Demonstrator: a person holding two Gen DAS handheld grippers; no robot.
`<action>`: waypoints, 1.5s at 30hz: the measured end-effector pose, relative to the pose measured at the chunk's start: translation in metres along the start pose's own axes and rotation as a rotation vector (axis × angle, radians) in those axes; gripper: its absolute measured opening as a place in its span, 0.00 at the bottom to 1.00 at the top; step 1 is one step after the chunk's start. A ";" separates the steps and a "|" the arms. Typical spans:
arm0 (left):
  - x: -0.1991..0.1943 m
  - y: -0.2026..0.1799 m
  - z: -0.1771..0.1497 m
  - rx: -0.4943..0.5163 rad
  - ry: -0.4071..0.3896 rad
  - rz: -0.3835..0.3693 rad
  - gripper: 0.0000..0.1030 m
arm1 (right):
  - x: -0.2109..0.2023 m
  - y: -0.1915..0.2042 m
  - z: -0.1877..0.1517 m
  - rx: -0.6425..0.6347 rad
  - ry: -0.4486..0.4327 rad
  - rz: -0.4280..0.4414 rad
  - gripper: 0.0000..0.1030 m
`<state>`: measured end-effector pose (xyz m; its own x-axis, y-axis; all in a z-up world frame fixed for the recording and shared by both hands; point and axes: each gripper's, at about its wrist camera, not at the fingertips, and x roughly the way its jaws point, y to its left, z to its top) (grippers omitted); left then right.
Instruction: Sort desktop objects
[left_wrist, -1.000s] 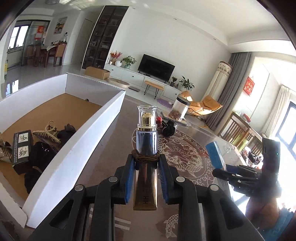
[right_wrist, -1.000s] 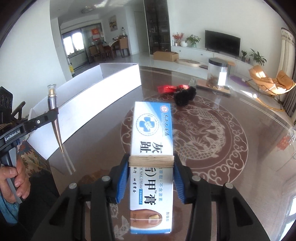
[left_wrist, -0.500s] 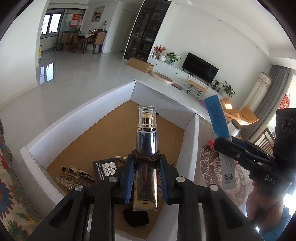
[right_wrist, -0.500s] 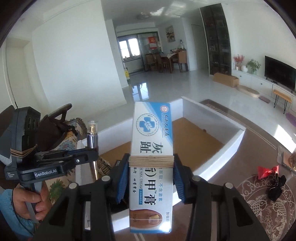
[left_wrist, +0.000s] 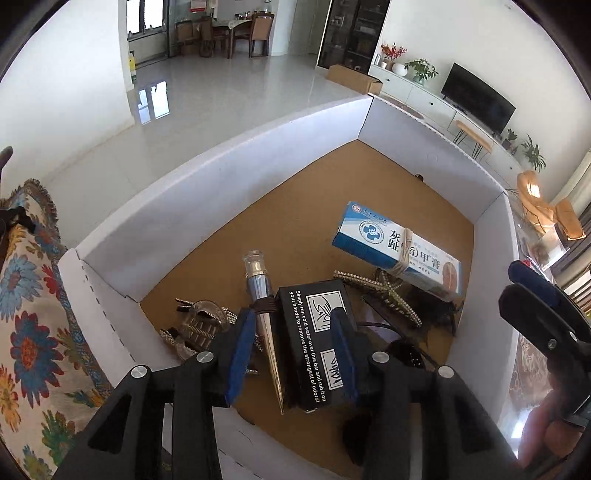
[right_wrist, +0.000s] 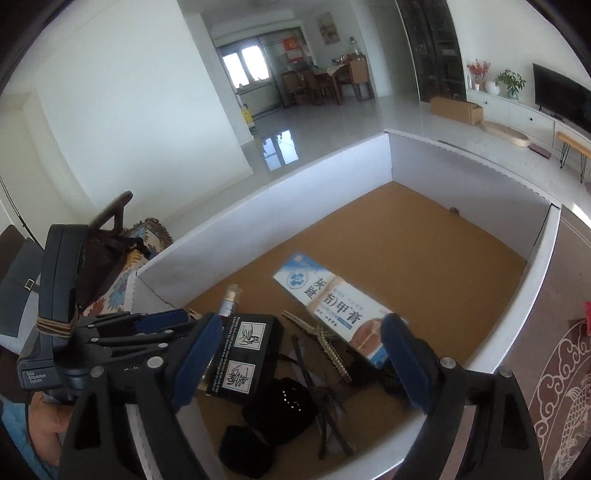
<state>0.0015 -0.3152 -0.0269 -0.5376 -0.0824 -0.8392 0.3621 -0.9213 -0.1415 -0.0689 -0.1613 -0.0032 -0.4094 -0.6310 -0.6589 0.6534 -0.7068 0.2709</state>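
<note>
While the left gripper (left_wrist: 291, 350) hangs over the white cardboard box (left_wrist: 221, 177) in the left wrist view, its jaws are opening and the gold cosmetic tube (left_wrist: 263, 310) leans loose against the left pad, its clear cap pointing at the box's far wall. The risk I judge here is that the brown band wound round the tube snags on that pad and drags the tube out when the hand lifts. The blue nail cream carton (left_wrist: 399, 251) lies tilted on a rhinestone hair clip (left_wrist: 388, 295), right of the black soap bar box (left_wrist: 314, 339), and could slide off. In the right wrist view, the right gripper (right_wrist: 299, 360) is opening wide and holds nothing; the carton (right_wrist: 332, 308) sits just past its right pad, which could clip it on withdrawal.
</note>
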 end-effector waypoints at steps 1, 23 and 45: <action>-0.010 -0.006 -0.003 0.001 -0.028 -0.016 0.41 | -0.020 -0.003 -0.004 -0.018 -0.045 -0.015 0.88; -0.036 -0.318 -0.181 0.613 -0.052 -0.329 1.00 | -0.246 -0.222 -0.289 0.345 0.088 -0.736 1.00; 0.032 -0.311 -0.197 0.574 0.008 -0.212 1.00 | -0.229 -0.216 -0.288 0.364 0.096 -0.679 1.00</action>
<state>0.0220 0.0432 -0.1137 -0.5463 0.1259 -0.8280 -0.2216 -0.9751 -0.0021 0.0672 0.2283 -0.1130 -0.5774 -0.0030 -0.8165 0.0218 -0.9997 -0.0117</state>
